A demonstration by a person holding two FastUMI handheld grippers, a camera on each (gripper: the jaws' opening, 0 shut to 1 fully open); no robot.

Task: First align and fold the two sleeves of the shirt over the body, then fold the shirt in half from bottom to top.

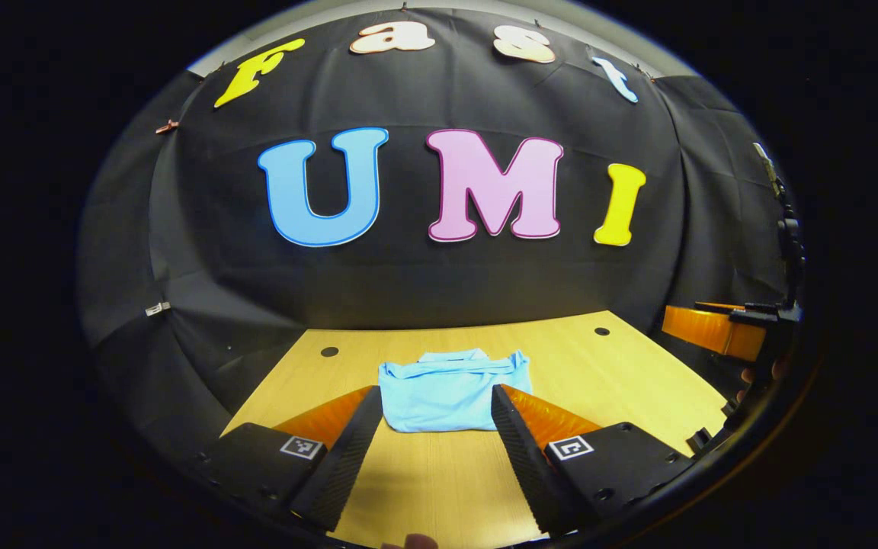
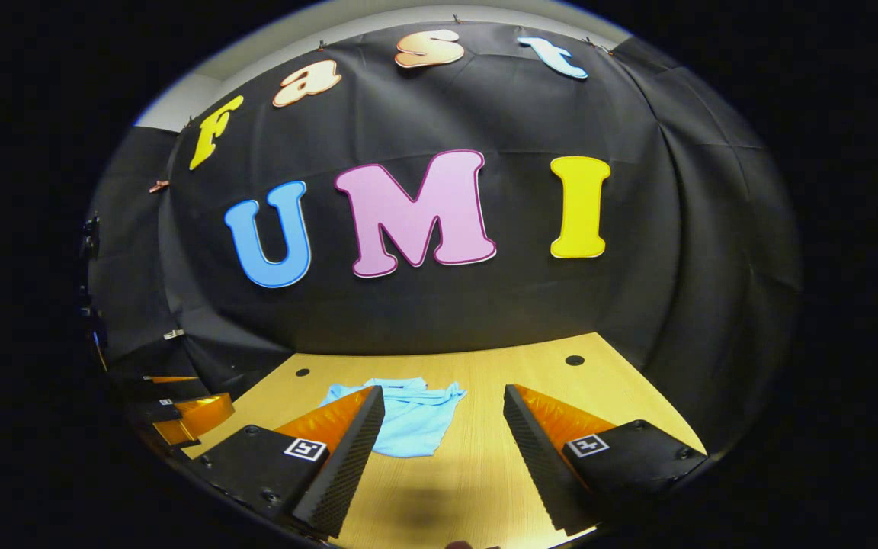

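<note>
In the left gripper view we see the left tool [image 1: 437,404] with its fingers spread wide, holding nothing, poised above the table [image 1: 622,366]. The shirt [image 1: 450,390] lies straight ahead of it, between and just past the fingertips, folded into a compact light-blue rectangle with the collar at its far edge. The inner edges of both fingers cover the shirt's near corners, so we cannot make out how those corners lie. At the right rim of this view the right tool [image 1: 721,329] shows, cut off by the edge and badly warped; we cannot judge its fingers from there.

In the right gripper view the right tool [image 2: 444,408] is likewise spread apart and empty. The shirt [image 2: 418,418] sits ahead and to its left; the left finger hides the shirt's left part. At the far left rim we see the left tool [image 2: 187,415], small, dim and partly cut off.
</note>
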